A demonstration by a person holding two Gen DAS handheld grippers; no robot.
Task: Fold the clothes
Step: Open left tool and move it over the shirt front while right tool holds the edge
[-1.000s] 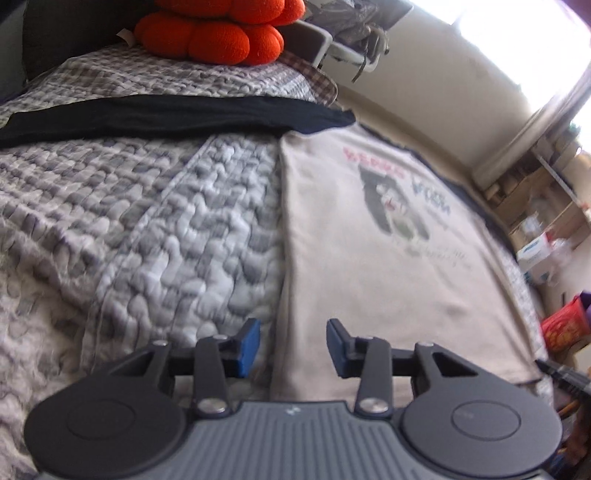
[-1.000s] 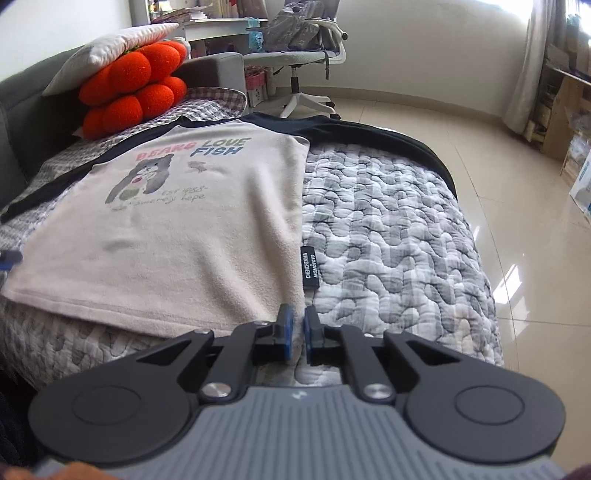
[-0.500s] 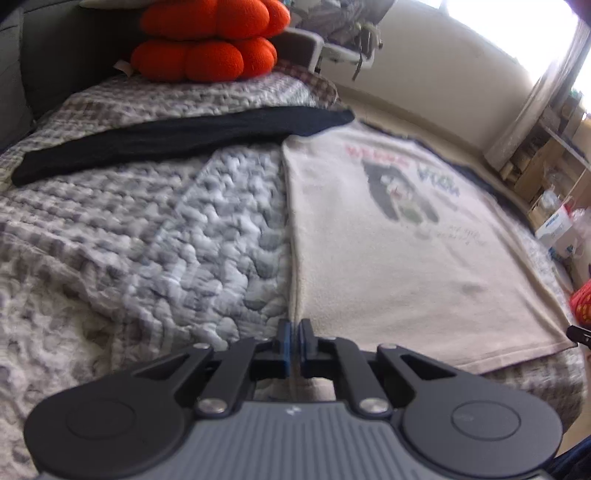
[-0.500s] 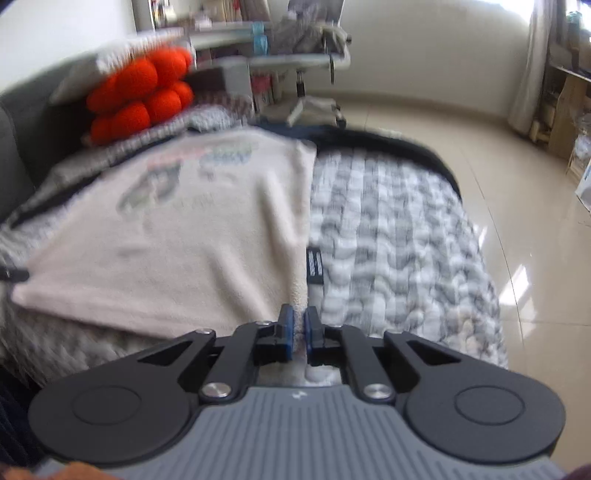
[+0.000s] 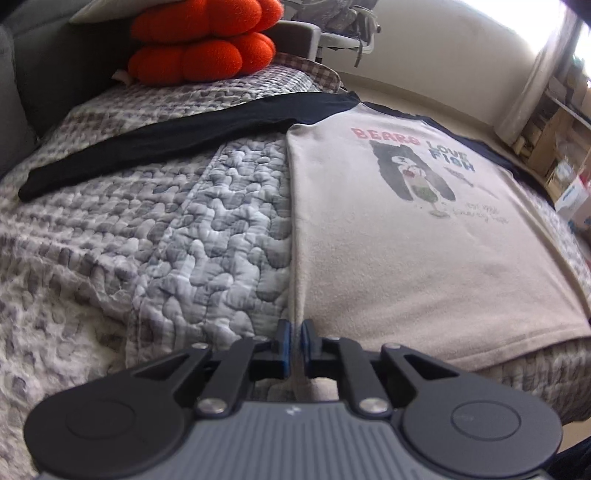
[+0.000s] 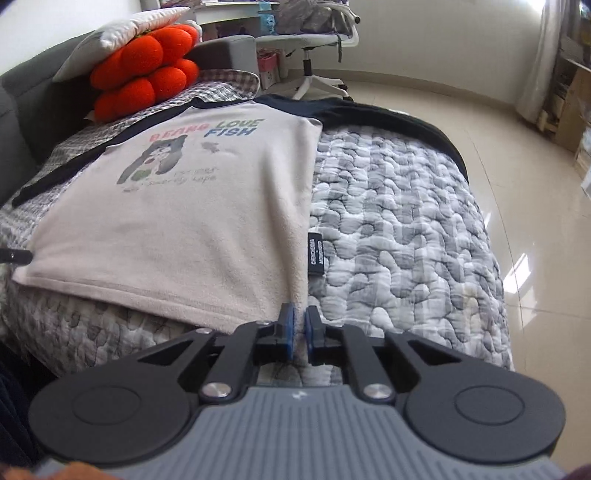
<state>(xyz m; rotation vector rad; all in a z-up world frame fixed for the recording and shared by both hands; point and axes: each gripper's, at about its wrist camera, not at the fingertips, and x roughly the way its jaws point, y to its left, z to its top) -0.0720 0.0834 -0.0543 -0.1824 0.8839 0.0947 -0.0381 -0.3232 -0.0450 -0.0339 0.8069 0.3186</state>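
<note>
Left gripper (image 5: 294,334) has its blue pads pinched onto the near left corner of the shirt (image 5: 424,236); jaws are easing open a touch, cloth still between them w/ pads pressing on the hem edge. Right gripper (image 6: 300,319) is nearly shut on the opposite near corner, jaws also opening slightly, beige fabric caught between the pads.

Shirt lies flat, front up, on the quilted grey-and-white bedspread (image 5: 177,229), hem toward the grippers, neck toward the far end. Body is beige/cream fleece-like fabric, w/ dark navy raglan sleeves (image 5: 155,144) spread out to both sides. Chest print: "BEARS LOVE FISH" in pink, green and blue letters above a dark cartoon bear, plus small script lines below (too small to read). Small black label (image 6: 315,254) sticks out from the side seam in the right wrist view. Surface looks smooth, few wrinkles.

Beyond the collar, an orange plush cushion (image 6: 144,70) sits at the bed's head w/ a white pillow (image 6: 122,33) on top. Office chair (image 6: 314,48) stands on the glossy floor behind.
</note>
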